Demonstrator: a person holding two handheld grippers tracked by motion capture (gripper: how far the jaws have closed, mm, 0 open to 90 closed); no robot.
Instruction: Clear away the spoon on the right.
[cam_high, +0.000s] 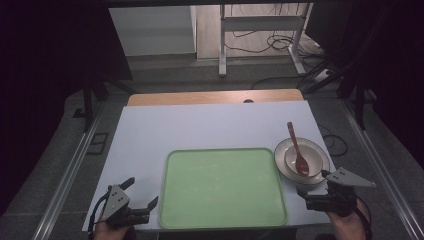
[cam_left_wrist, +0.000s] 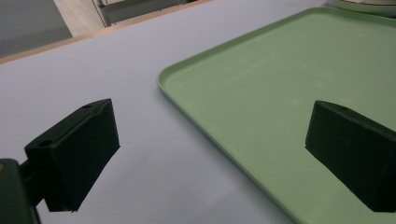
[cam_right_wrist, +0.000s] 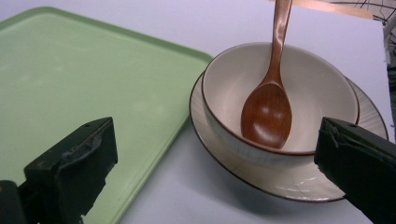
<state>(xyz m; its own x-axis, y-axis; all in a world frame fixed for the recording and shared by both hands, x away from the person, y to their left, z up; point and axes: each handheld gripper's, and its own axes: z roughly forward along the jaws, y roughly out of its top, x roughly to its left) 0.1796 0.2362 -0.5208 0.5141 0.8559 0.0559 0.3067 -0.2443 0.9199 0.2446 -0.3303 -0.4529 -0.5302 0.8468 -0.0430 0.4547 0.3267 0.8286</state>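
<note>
1. The left tool (cam_high: 141, 194) sits low at the near left corner of the tabletop (cam_high: 210, 125), held from below by a hand (cam_high: 112, 231). Its jaws stand wide apart and empty; in the left gripper view one jaw hangs over bare tabletop and the other over the tray's near left part.
2. The right tool (cam_high: 312, 183) sits at the near right edge, held by the other hand (cam_high: 347, 225), with a grey three-cornered plate on top. Its jaws are spread wide with nothing between them, pointing at the dishes just ahead; it touches none of them.
3. One green tray (cam_high: 222, 187) lies flat in the near middle of the tabletop, bare.
4. One plate (cam_high: 281, 167) rests on the tabletop just right of the tray, close to the tray's far right corner.
5. One pale bowl (cam_high: 310, 152) with a dark rim stands on that plate.
6. One brown wooden spoon (cam_high: 297, 148) lies in the bowl, scoop down inside and handle leaning out over the far rim.
</note>
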